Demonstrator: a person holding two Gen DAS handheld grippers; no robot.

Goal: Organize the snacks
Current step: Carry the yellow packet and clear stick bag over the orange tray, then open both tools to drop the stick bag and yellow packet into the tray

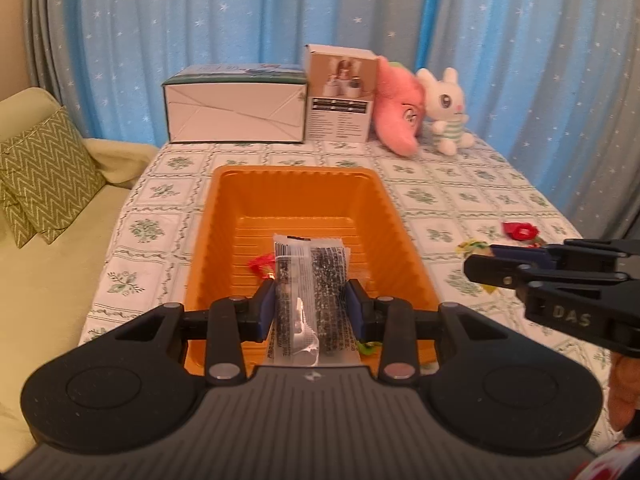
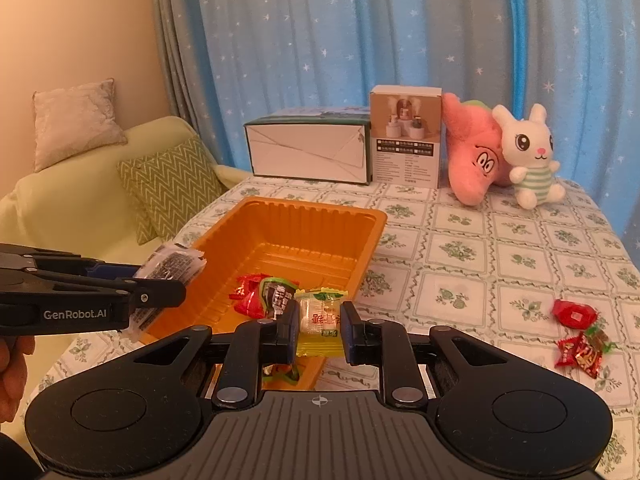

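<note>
Both grippers are gripping snacks over the orange ribbed plastic tray (image 1: 304, 200): left gripper (image 1: 311, 308) jaws pinching a clear black-printed packet (image 1: 308, 280), right gripper (image 2: 319, 326) jaws pinching a yellow-green jelly cup (image 2: 320, 312).

Orange tray (image 1: 304, 184) — red wrapped candies (image 2: 250, 298) inside, clear-black packet (image 1: 308, 280) above

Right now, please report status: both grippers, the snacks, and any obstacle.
Left gripper shut on dark packet, above orange tray. Right gripper shut on yellow candy. Two red candies on table. Nothing blocking.
</note>
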